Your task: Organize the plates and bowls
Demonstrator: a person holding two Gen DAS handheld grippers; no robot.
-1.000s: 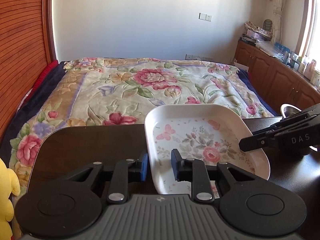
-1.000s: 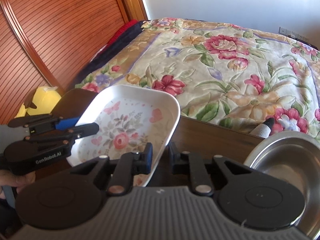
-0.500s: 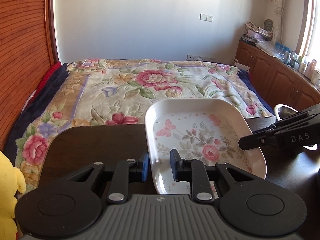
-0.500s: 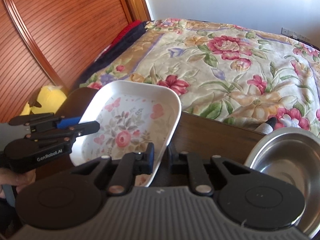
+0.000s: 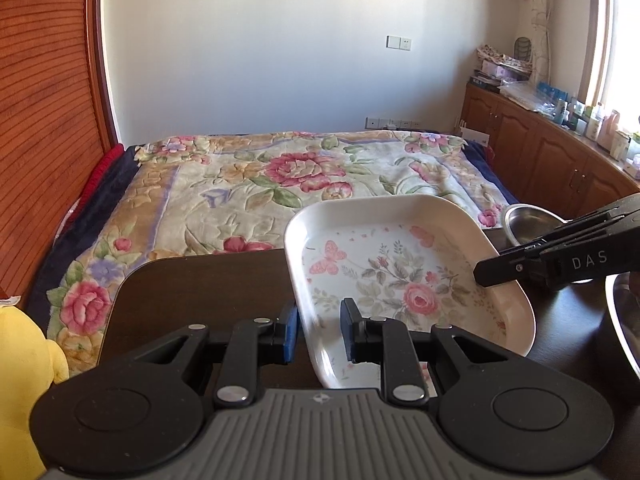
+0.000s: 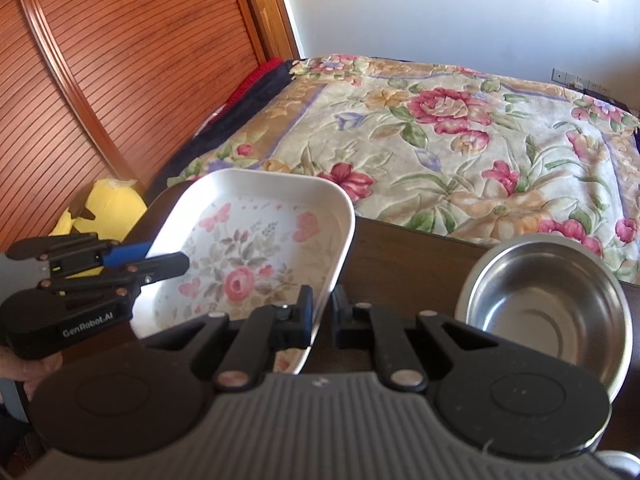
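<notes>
A white rectangular plate with a flower and butterfly print (image 5: pixel 400 272) is held tilted above the dark wooden table (image 5: pixel 200 284). My left gripper (image 5: pixel 318 334) is shut on its left rim. My right gripper (image 6: pixel 322 316) is shut on its right rim; the plate also shows in the right wrist view (image 6: pixel 256 256). A steel bowl (image 6: pixel 544 300) stands on the table to the right of the plate and shows small in the left wrist view (image 5: pixel 528 222). The rim of another steel bowl (image 5: pixel 624 320) shows at the right edge.
A bed with a floral quilt (image 5: pixel 300 176) lies just beyond the table's far edge. A yellow plush toy (image 5: pixel 20 360) sits at the table's left. A wooden sliding door (image 6: pixel 100 60) is on the left, cabinets (image 5: pixel 552 160) on the right.
Both grippers have lifted the plate a little and carried it slightly toward me. The steel bowl is fuller in the right wrist view.
</notes>
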